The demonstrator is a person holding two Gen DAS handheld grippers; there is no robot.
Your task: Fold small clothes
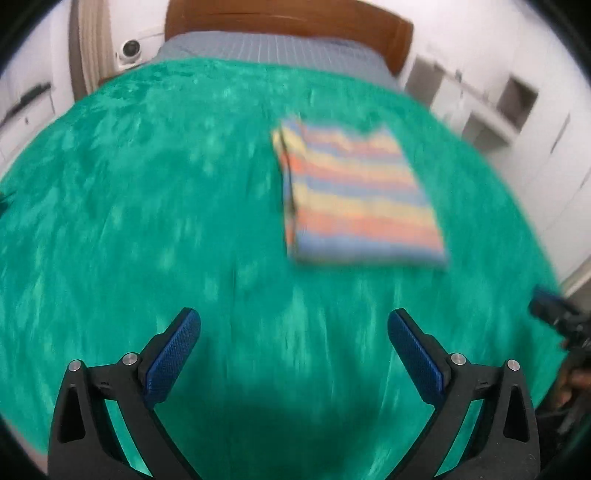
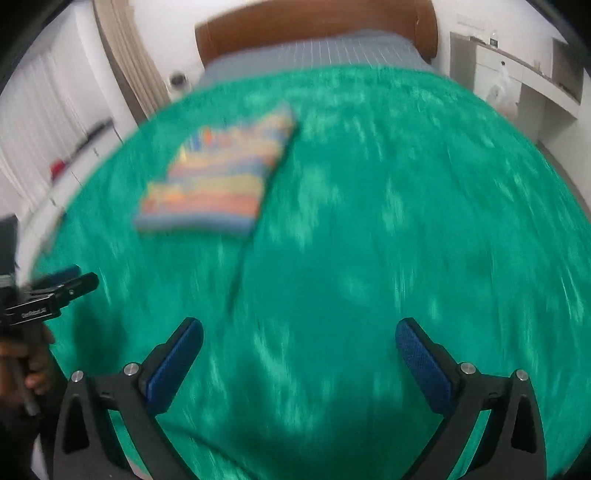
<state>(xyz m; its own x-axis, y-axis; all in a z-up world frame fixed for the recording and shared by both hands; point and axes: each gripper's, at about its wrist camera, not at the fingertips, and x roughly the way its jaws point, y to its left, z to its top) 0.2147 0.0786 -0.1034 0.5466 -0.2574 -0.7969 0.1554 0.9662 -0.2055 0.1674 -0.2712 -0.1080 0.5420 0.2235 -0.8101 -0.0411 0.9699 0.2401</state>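
At the bottom of each frame, the left gripper [image 1: 294,325] and right gripper [image 2: 299,334] hang spread and empty over the green plush blanket [image 1: 147,221]. The striped multicoloured folded garment [image 1: 354,192] lies flat upper right of the left view, apparently finished.

The green blanket [image 1: 147,221] is spread flat over the bed, and open room is left across most of it. The only obstacle on it is the folded striped garment [image 1: 354,195], laid toward the far middle. The headboard [image 1: 288,18] closes the far end.
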